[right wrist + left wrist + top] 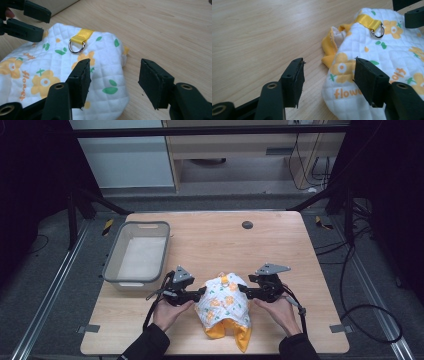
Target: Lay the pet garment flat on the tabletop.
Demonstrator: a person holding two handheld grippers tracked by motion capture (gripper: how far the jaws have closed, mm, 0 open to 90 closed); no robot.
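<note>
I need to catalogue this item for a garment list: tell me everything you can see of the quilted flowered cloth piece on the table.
The quilted cloth piece looks like soft white padded fabric printed with orange-yellow flowers, green leaves and orange lettering. It has yellow edging and a yellow strap loop holding a metal D-ring. It lies bunched on the wooden table, a yellow part sticking out toward the person. The left gripper and right gripper flank it, jaws open, not yet pinching it.

Wood table (210,240) w/ garment (223,305), bin (111,259)

quilted floral garment (224,304) crumpled on table
</note>
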